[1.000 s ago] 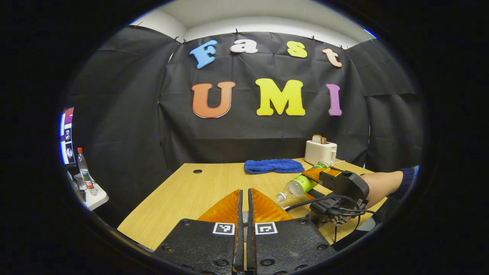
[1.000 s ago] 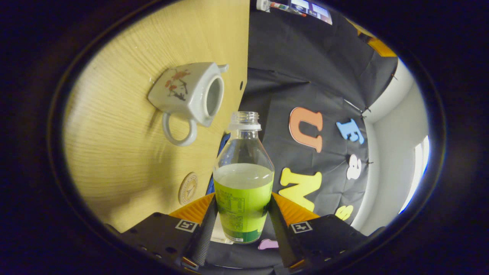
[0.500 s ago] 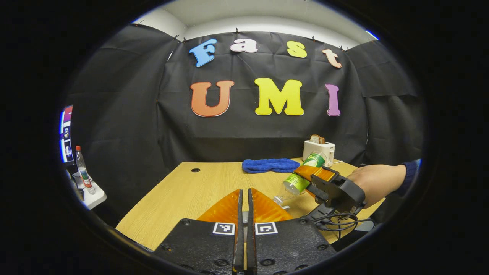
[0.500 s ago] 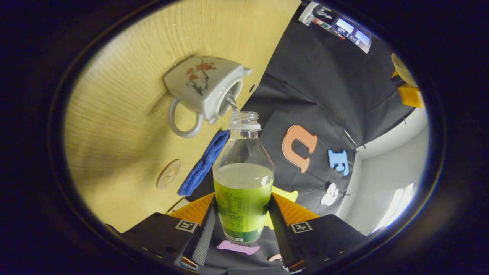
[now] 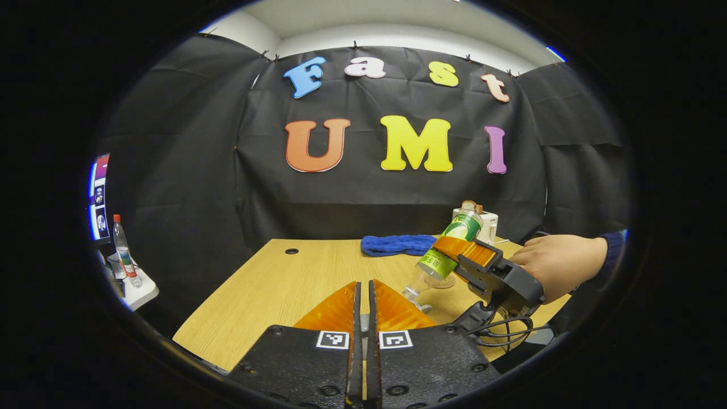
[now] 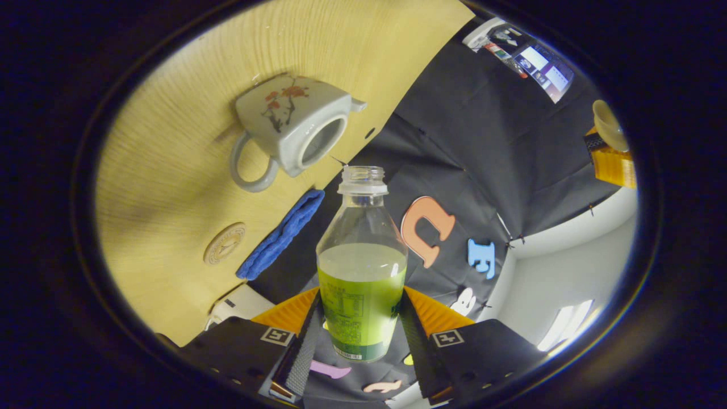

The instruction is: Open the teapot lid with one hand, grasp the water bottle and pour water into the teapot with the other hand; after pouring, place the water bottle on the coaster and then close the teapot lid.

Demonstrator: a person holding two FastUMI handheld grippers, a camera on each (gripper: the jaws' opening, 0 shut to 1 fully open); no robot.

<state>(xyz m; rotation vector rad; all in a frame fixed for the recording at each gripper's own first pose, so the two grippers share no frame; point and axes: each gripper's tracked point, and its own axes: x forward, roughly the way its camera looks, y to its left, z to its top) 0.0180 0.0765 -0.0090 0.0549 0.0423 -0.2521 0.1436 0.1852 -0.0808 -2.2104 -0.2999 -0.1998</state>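
My right gripper [image 6: 362, 295] is shut on the green-labelled water bottle [image 6: 362, 267], which has no cap. In the left gripper view the bottle [image 5: 448, 250] tilts steeply, mouth down and to the left over the table, with a hand [image 5: 559, 264] behind that gripper. The white teapot [image 6: 289, 122] with red flowers stands lidless, its opening just beside the bottle's mouth. The round coaster [image 6: 224, 243] lies bare on the table. My left gripper [image 5: 363, 307] is shut. Farther off in the right gripper view, the pale lid [image 6: 606, 116] sits at its fingertips.
A blue cloth [image 5: 397, 244] and a white toaster [image 5: 485, 224] sit at the back of the wooden table [image 5: 272, 289]. Off its left edge are a small shelf with another bottle [image 5: 122, 250] and a monitor [image 5: 97, 196].
The right gripper has tipped the bottle from near level to steeply mouth-down. Water ran into the teapot half a second ago. The left gripper has held still.
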